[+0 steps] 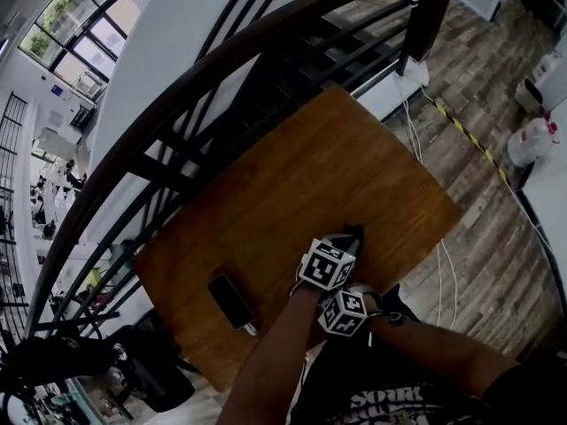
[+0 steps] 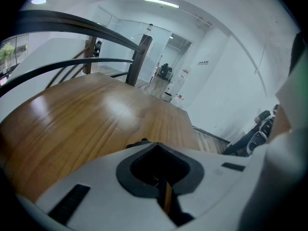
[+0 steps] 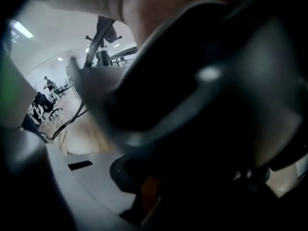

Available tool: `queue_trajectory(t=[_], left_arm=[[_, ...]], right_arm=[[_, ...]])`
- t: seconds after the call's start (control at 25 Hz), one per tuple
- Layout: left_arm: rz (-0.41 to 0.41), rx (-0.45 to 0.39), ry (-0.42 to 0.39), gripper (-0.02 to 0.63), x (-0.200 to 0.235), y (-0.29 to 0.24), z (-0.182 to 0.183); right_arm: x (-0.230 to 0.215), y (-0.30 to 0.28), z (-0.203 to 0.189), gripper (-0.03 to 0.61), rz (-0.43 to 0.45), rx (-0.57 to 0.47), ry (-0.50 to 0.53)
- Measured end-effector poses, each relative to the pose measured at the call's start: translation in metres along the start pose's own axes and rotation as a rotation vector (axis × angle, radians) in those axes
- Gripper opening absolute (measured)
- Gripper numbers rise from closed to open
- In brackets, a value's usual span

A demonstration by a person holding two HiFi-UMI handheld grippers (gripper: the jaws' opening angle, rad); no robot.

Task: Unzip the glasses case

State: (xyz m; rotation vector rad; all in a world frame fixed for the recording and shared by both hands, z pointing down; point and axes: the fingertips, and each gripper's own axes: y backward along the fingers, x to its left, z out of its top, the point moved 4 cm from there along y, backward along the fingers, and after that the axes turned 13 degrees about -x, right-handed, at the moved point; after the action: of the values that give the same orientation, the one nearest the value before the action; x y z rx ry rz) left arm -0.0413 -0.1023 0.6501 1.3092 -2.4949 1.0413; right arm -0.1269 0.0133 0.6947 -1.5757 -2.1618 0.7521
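Note:
The black glasses case (image 1: 356,234) lies on the wooden table (image 1: 292,175), mostly hidden under my grippers. My left gripper (image 1: 347,241) reaches over it, jaws closed to a thin slit. In the left gripper view only a small dark edge of the case (image 2: 137,143) shows past the left gripper (image 2: 156,150). My right gripper (image 1: 347,303) sits just behind the left one, close to the table's near edge. In the right gripper view a blurred dark shape and a hand (image 3: 159,4) cover most of the picture. Only one pale side of the right gripper (image 3: 144,179) shows.
A black phone (image 1: 230,300) lies on the table to the left of the grippers. A dark stair railing (image 1: 177,104) curves along the table's far and left sides. White cables (image 1: 440,264) run over the plank floor to the right.

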Motion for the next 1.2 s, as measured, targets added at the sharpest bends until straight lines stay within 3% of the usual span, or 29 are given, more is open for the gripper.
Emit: queue_trajectory(t=[0.32, 0.56, 0.64, 0.72, 0.8, 0.92, 1.04, 1.2], left_arm=[[0.002, 0.001, -0.047, 0.005, -0.001, -0.012, 0.006], [-0.024, 0.046, -0.024, 0.005, 0.014, -0.045, 0.010], [-0.023, 0.014, -0.045, 0.005, 0.017, -0.049, 0.024], [0.062, -0.107, -0.108, 0.005, 0.011, -0.028, 0.044], [0.204, -0.321, -0.146, 0.005, -0.006, 0.026, 0.059], [0.403, -0.642, -0.140, 0.005, -0.045, 0.123, 0.076], [0.610, -0.785, -0.147, 0.005, -0.089, 0.183, 0.075], [0.783, -0.916, -0.012, 0.005, -0.164, 0.203, 0.049]], right_arm=[[-0.007, 0.026, -0.022, -0.001, 0.078, -0.020, -0.069], [-0.065, 0.088, -0.045, -0.002, -0.027, -0.044, -0.156], [-0.092, 0.118, -0.042, -0.002, -0.075, -0.072, -0.195], [-0.106, 0.153, -0.032, -0.002, -0.108, -0.111, -0.245], [-0.098, 0.186, -0.022, -0.002, -0.131, -0.153, -0.300], [-0.088, 0.228, -0.004, -0.002, -0.165, -0.239, -0.343], [-0.094, 0.260, 0.014, -0.002, -0.160, -0.338, -0.327], [-0.087, 0.312, 0.031, -0.002, -0.161, -0.464, -0.277]])
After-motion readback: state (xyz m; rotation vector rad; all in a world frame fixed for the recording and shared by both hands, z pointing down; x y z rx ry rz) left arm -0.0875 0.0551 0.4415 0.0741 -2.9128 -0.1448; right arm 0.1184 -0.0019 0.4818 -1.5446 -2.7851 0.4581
